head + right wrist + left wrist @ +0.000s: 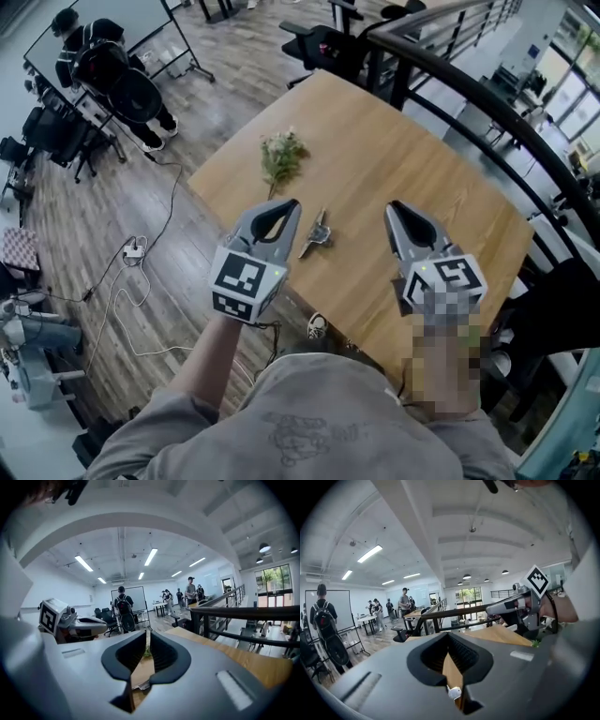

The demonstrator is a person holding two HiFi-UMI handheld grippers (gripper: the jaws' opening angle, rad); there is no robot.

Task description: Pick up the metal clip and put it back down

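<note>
1. Clip (316, 234) lies on the worktop (375, 159), frame centre, long axis steeply diagonal.
2. Left gripper (292, 202) is nearer (clip just right of it); right gripper (392, 206) is farther.
3. Both pairs of fingers (249, 229) are together, empty.

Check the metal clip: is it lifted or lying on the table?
Lying down: the clip rests flat on the table, with nothing gripping it.

The counter (403, 150) is light grained wood, the metal clip (317, 234) silver-grey, the sprig (281, 155) green with pale blooms. The left tongs (292, 202) and right tongs (392, 206) are grey with black-and-white square markers.
</note>
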